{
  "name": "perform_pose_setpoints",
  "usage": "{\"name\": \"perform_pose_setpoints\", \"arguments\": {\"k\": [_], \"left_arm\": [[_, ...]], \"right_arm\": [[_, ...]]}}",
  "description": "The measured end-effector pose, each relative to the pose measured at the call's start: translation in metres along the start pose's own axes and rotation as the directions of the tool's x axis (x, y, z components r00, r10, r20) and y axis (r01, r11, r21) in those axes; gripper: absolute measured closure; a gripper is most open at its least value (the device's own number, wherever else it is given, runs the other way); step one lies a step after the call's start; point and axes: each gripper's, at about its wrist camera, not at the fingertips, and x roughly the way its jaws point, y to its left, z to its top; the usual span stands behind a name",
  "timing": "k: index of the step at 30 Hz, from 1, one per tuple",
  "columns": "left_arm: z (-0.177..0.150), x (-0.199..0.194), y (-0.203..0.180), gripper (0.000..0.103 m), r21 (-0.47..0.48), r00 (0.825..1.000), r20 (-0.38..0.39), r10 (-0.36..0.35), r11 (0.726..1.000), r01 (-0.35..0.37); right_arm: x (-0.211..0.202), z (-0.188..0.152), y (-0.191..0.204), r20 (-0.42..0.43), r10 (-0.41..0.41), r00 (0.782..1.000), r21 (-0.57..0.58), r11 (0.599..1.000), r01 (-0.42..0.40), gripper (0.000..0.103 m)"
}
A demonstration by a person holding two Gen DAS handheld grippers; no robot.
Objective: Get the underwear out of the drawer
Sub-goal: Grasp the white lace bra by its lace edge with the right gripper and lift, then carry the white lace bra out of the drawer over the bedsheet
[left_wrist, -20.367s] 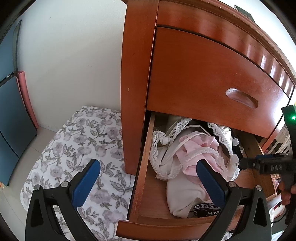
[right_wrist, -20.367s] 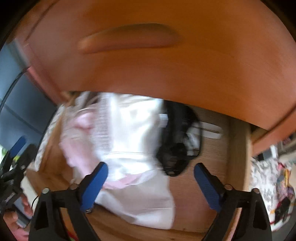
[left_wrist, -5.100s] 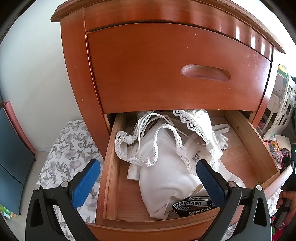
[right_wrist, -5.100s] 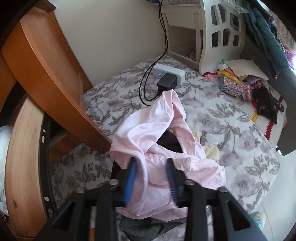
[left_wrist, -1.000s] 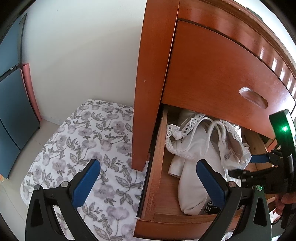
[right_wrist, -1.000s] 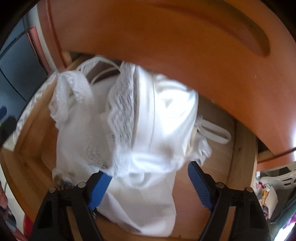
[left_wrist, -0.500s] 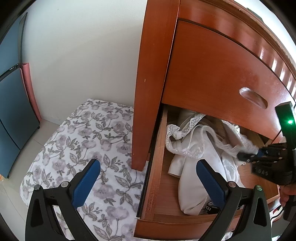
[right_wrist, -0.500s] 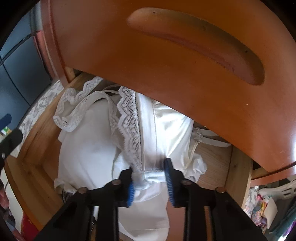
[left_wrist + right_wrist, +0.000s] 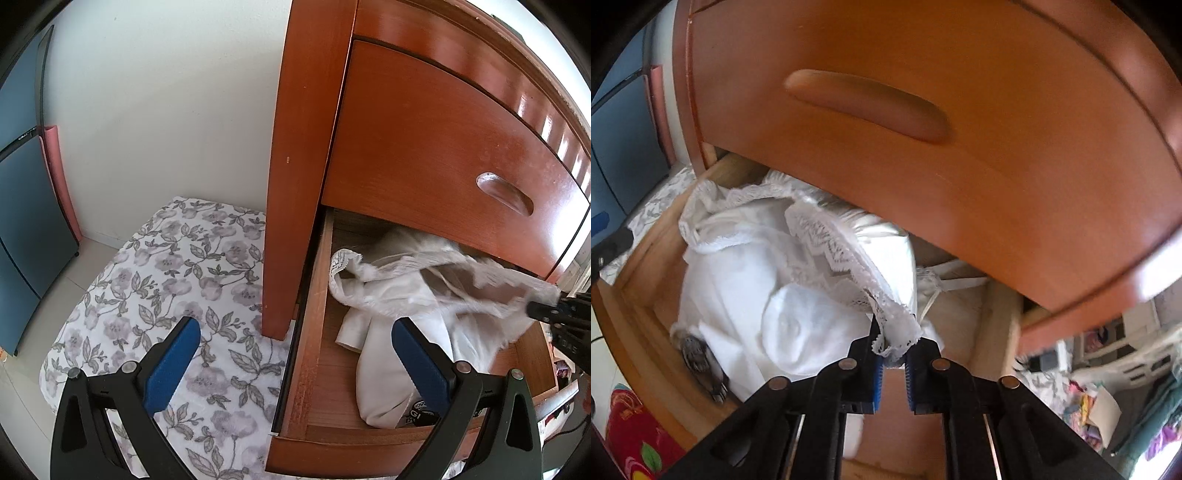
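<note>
Wooden dresser (image 9: pixel 424 147): reddish-brown, stands against a pale wall (image 9: pixel 166 110); taken here as the landmark for all places below. Its upper drawer front (image 9: pixel 923 147) is shut and carries a recessed oval handle (image 9: pixel 866 105).

Floral mat (image 9: pixel 166 295): white with grey flowers and leaves, spread on the floor left of the dresser and running up to its foot.

Dark blue panel (image 9: pixel 26 221): far left of the dresser, against the wall, with a pink upright strip beside it.

Open drawer (image 9: pixel 314 369): lowest visible level of the dresser, pulled out below the shut front; light wood inside.

Heap of white garments (image 9: pixel 757 295): inside the open drawer, filling its middle and left part; a dark printed waistband shows at the heap's front edge.

White lace-trimmed underwear (image 9: pixel 857 254): topmost on the heap, one lace edge drawn up and out toward the drawer's right front; the rest trails back into the heap. Blurred in the left wrist view.

Left gripper (image 9: pixel 295 354): in front of the dresser's left leg, blue pads spread wide, nothing between them; one pad over the mat, the other over the drawer.

Right gripper (image 9: pixel 893 352): over the drawer's right front, blue pads closed almost together, pinching the lace edge of the underwear.
</note>
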Motion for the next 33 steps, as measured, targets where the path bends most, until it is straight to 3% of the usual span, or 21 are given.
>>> {"name": "perform_pose_setpoints", "arguments": {"k": [5,7,13,22,31,33], "left_arm": [[0.000,0.001,-0.002,0.000,0.008,1.000,-0.002,0.001,1.000,-0.001],[0.000,0.001,-0.003,0.000,0.011,1.000,-0.001,0.002,1.000,-0.002],[0.000,0.001,-0.003,0.000,0.014,1.000,-0.004,0.002,1.000,-0.002],[-0.001,-0.002,-0.005,0.000,0.024,1.000,0.003,-0.008,1.000,0.008],[-0.001,-0.001,-0.005,0.000,0.024,1.000,0.005,-0.011,1.000,0.010],[-0.001,-0.001,-0.004,0.000,0.023,1.000,0.005,-0.010,1.000,0.010]], "right_arm": [[-0.031,-0.014,-0.009,0.069,-0.125,0.990,-0.006,0.992,0.126,0.094],[-0.041,-0.014,-0.012,0.092,-0.136,0.986,0.001,0.991,0.137,0.094],[-0.084,-0.013,0.005,0.218,-0.252,0.943,-0.080,0.958,0.275,0.095],[-0.103,-0.044,0.034,0.219,-0.174,0.960,-0.151,0.966,0.210,0.097],[-0.127,-0.041,0.019,0.281,-0.276,0.919,-0.088,0.946,0.311,0.098],[-0.131,-0.042,0.016,0.300,-0.314,0.901,-0.072,0.934,0.349,0.098]]}}
